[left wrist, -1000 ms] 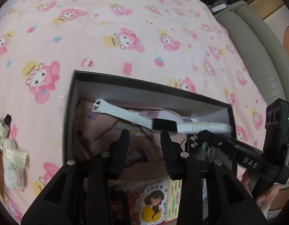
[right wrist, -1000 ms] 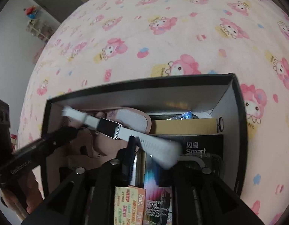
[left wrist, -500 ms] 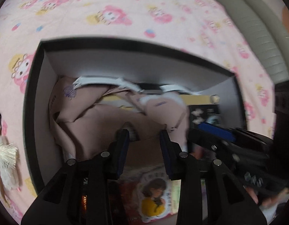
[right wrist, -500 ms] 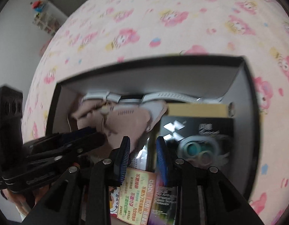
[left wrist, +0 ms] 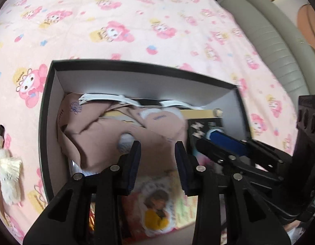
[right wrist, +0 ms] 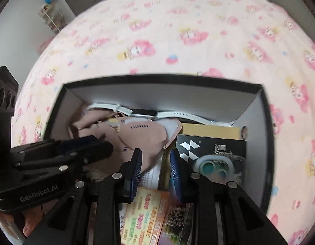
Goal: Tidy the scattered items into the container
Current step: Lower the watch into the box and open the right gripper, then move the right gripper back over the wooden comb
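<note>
Box [left wrist: 55, 94] of black card with grey inner walls stands open on the pink cartoon-print bedspread [left wrist: 137, 20], and most of the items are already inside it. White smartwatch [right wrist: 143, 112] lies flat along the far wall of the box, its strap stretched from the far left corner toward the right. Just in front of it rest pink face masks [right wrist: 141, 134], crumpled, which fill the left half. In the right half there is a black carton with white print [right wrist: 210, 145], a yellow-edged pack [right wrist: 210, 130] behind it, and a clear phone case with round lens holes [right wrist: 216, 167] on top of the carton. Colourful printed packets [right wrist: 145, 210] sit at the near side. Left gripper [left wrist: 157, 153] hangs over the masks with its jaws a little apart and nothing between them. Right gripper [right wrist: 155, 163] hangs over the middle of the box, also parted a little and empty. One item is outside: a small cream tassel charm [left wrist: 8, 169] lies on the bedspread, near the left wall of the box.
</note>
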The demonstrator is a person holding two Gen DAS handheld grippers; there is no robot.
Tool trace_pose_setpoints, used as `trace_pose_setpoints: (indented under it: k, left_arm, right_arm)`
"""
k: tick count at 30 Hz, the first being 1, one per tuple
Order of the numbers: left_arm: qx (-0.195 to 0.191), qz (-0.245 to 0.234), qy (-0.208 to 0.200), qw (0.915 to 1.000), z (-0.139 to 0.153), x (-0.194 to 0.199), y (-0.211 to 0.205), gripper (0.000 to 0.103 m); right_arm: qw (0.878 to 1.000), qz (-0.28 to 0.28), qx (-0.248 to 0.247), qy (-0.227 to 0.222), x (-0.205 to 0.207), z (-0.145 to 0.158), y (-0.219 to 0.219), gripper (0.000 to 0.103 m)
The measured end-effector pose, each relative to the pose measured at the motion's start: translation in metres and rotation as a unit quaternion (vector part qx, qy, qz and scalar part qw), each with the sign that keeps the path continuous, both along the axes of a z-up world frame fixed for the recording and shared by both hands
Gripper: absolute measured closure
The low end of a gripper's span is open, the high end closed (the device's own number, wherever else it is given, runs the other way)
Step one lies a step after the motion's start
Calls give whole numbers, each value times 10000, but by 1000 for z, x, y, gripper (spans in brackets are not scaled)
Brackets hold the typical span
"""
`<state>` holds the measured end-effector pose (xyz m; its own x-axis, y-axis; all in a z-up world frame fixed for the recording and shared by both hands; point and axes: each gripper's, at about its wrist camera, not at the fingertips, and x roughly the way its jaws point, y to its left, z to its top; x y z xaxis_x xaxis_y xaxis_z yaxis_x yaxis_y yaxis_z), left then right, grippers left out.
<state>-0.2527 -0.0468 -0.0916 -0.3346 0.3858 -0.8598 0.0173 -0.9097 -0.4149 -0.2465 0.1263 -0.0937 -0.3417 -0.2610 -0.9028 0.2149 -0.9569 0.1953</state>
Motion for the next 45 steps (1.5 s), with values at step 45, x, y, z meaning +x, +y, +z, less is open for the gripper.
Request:
trace_pose_setpoints:
  k: [45]
  left_arm:
    - [-373,919,598,9933,66,239,-123,70]
  right_arm:
    - [9887,1178,-217,903,185,63,-157,78]
